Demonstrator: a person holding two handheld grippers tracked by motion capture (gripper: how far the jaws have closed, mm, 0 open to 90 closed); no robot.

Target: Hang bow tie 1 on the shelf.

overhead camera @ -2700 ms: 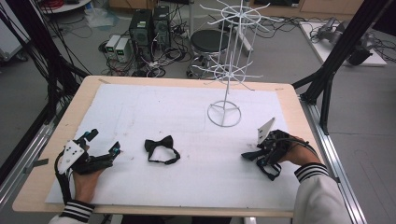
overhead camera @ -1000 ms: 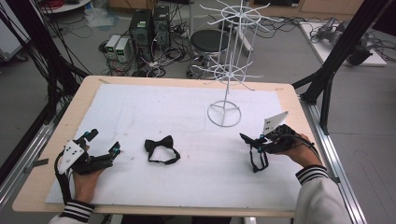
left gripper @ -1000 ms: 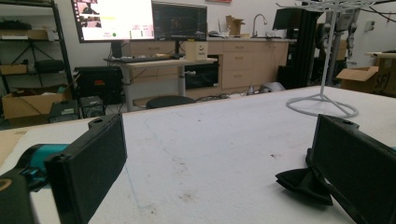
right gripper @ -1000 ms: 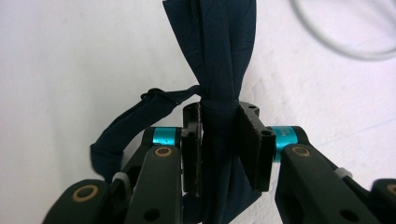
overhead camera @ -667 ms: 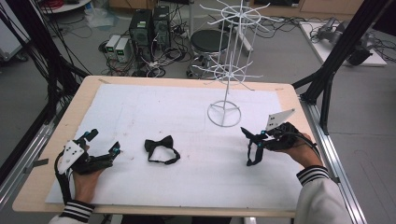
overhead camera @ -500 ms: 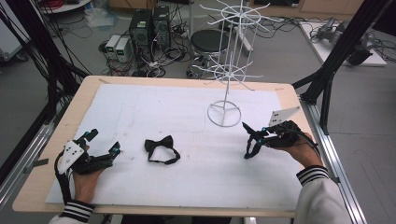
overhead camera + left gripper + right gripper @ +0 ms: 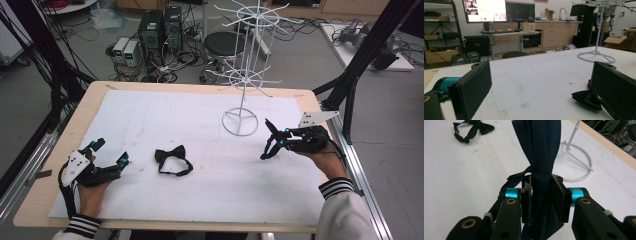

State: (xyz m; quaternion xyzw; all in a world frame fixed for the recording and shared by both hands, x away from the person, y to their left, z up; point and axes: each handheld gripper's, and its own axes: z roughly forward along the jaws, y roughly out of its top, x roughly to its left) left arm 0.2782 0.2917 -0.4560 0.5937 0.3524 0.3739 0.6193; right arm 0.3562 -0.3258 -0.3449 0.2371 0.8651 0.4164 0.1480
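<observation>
Right gripper view shows the right hand-held gripper [image 7: 541, 195] clamped on the knot of a dark blue bow tie [image 7: 539, 147], lifted off the desk [image 7: 200, 125] near the base of the white wire rack [image 7: 240, 122]. The step in hand looks like carrying this tie up to hang on a rack arm; its strap is hard to make out, so finding the loop comes first. The left hand-held gripper [image 7: 107, 157] rests with jaws apart beside a black bow tie [image 7: 171, 159].

The navy bow tie [image 7: 541, 150] runs past the picture's top; the right tongs [image 7: 543, 197] hide its knot
</observation>
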